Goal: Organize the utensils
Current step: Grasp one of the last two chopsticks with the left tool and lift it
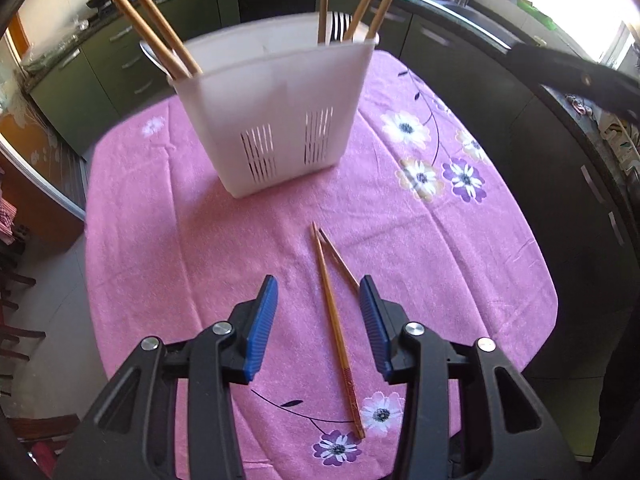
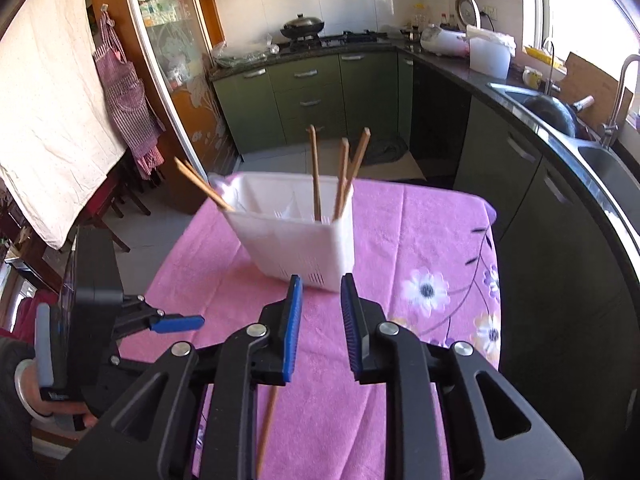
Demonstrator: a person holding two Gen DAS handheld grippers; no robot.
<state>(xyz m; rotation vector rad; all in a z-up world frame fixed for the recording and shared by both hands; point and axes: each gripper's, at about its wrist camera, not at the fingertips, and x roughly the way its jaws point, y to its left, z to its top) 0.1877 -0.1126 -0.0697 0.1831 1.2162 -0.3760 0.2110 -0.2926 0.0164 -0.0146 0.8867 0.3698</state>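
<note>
A white plastic utensil holder (image 1: 280,120) stands on the pink floral cloth (image 1: 200,240) with several wooden chopsticks (image 1: 160,36) upright in it. Two loose chopsticks (image 1: 334,312) lie on the cloth, crossed near their far tips. My left gripper (image 1: 318,300) is open and empty, hovering over them with one chopstick between its blue pads. My right gripper (image 2: 320,300) is open and empty above the cloth, facing the holder (image 2: 296,236). One loose chopstick (image 2: 266,432) shows under it. The left gripper (image 2: 176,324) shows at the left of the right wrist view.
The cloth-covered table ends close on all sides. Dark kitchen cabinets and a counter with a sink (image 2: 600,168) run along the right and far side. A stove with a wok (image 2: 302,26) is at the back. An apron (image 2: 128,96) hangs at left.
</note>
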